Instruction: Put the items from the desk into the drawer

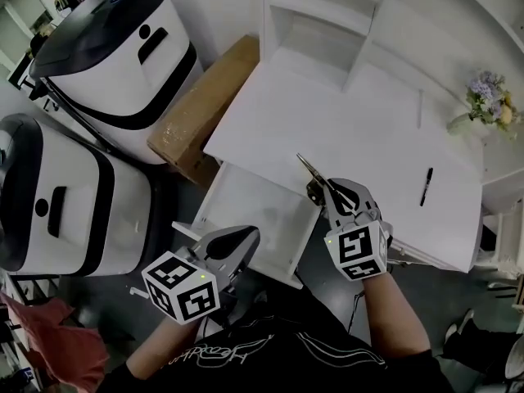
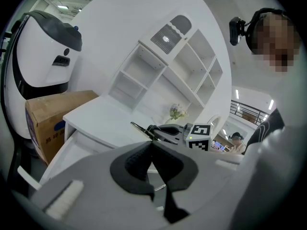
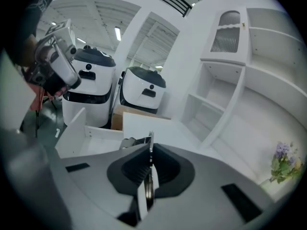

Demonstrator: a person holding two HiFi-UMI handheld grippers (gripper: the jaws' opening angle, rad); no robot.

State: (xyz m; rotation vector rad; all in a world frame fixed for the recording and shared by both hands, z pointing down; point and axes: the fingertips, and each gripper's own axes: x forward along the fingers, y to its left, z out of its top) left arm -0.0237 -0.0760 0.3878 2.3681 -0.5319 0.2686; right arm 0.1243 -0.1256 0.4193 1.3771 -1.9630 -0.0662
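Head view, right tool [image 1: 326, 193]: you've got it clenched on a slim metal piece [image 1: 309, 169]. The piece pokes out past the tips over the front of the white counter [image 1: 352, 113], just right of the open drawer [image 1: 250, 203].
Head view, left tool [image 1: 246, 237]: down low at the drawer's near edge, marker cube facing up at you.
Head view, counter top: a black pen [image 1: 426, 187] lies well to the right of your right tool. A small bunch of flowers [image 1: 490, 101] sits at the far right.
Head view, surroundings: a cardboard box [image 1: 205, 109] sits against the counter's left end, with two white-and-black machines [image 1: 106, 51] just past it.
Left gripper view, jaws: the pads are pressed together with nothing between them.
Left gripper view, ahead: there's your right tool with its cube, the metal piece pointing left above the counter. The drawer stands pulled out at lower left.
Right gripper view, jaws: closed tight on the metal piece, which sits edge-on between the pads with its end sticking out past them.
Right gripper view, ahead: the open drawer lies to the left, and the counter and its shelf unit [image 3: 225, 85] to the right.
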